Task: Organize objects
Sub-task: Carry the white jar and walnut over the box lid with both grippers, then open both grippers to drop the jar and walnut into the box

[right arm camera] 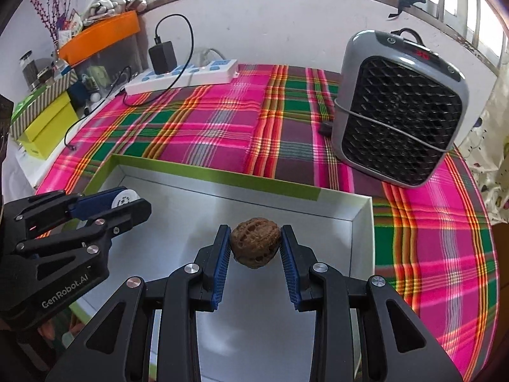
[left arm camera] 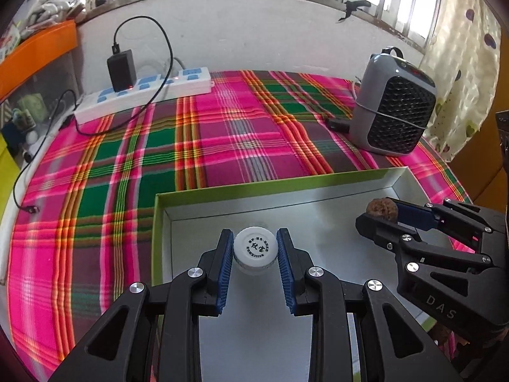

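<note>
Bed or table covered in a plaid cloth [left arm camera: 197, 146], pink, green and orange stripes. An open shallow box [left arm camera: 222, 192] with green rim and grey-white inside sits on it at the near edge. Left gripper [left arm camera: 255, 250] is narrowed onto a small white-capped bottle [left arm camera: 256, 248], blue pads pressing both sides of the cap, held above the box's left half. Right gripper [right arm camera: 255, 246] is closed partway on a brown walnut [right arm camera: 255, 245], pads touching both sides, above the box's right half. Each gripper shows in the other's view, at 3 o'clock and 9 o'clock.

Room: a grey fan heater [right arm camera: 400, 108] stands on the cloth at 1 o'clock, beyond the box. A white power strip [left arm camera: 143, 94] with a black charger [left arm camera: 121, 69] plugged in lies at 11 o'clock against the white wall, black cable looping off it. Barred window along the top. Orange bin [right arm camera: 101, 36] and yellow-green boxes [right arm camera: 47, 127] at 10 o'clock; spotted curtain [left arm camera: 461, 73] at 2 o'clock.
</note>
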Demonstrator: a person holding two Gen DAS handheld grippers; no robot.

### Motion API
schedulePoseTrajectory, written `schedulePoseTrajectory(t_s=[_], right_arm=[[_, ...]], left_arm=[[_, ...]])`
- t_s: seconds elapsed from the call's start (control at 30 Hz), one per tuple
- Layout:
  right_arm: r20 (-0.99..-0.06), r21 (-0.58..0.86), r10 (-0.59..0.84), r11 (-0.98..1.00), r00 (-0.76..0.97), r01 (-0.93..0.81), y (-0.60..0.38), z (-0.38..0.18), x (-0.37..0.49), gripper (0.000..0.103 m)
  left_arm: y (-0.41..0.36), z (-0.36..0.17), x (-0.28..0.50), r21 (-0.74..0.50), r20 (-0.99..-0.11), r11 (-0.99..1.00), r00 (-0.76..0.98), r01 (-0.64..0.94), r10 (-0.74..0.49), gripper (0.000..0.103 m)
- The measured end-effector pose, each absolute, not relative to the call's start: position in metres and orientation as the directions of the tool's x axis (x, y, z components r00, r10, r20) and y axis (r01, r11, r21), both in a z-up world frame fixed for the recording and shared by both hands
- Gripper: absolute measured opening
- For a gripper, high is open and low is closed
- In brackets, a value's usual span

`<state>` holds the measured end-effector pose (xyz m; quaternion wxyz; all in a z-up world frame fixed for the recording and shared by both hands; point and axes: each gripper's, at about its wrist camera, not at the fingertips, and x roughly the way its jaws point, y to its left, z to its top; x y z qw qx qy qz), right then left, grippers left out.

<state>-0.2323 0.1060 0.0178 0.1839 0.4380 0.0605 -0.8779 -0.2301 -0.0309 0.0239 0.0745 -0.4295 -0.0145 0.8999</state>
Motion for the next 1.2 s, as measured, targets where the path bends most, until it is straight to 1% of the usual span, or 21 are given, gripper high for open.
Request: schedulePoseTrajectory(t_s=[0.8,1.03,1.07,1.13,1.2], right_arm=[[-0.81,0.009,-0.222,-0.93,-0.543,0.368,0.0973,0.0091,-0.2415,0.033],[-0.813,0.01,-0.214,-0.935,-0.542,0.353,0.0979,0.0092,-0.2418,0.033],[-0.813,0.01,-0.212,-0.936,-0.542,0.352,0.0981,0.0092,-0.2421,0.034],[-0.813,0.011,-0.208,-0.94,-0.544,0.342,0.0989,0.0095,-0.2423,0.045],[-0.81,0.017,-0.211,-0.941,-0.547,0.339,0.1007,0.0105,-0.2414,0.049]], left_arm=[[-0.0231,0.0149,-0.2378,-0.082,-0.789,-0.987,-0.596,-0.14,0.15,0.026],[-0.0227,0.0145,-0.2371,-0.087,-0.795,-0.986,-0.587,-0.142,0.155,0.029],[-0.0227,0.0146,-0.2369,-0.091,-0.794,-0.986,-0.587,-0.14,0.157,0.029],[-0.0229,0.0151,-0.2368,-0.091,-0.794,-0.986,-0.587,-0.14,0.157,0.031],[-0.0225,0.0163,-0.2355,-0.092,-0.792,-0.986,-0.589,-0.142,0.159,0.033]])
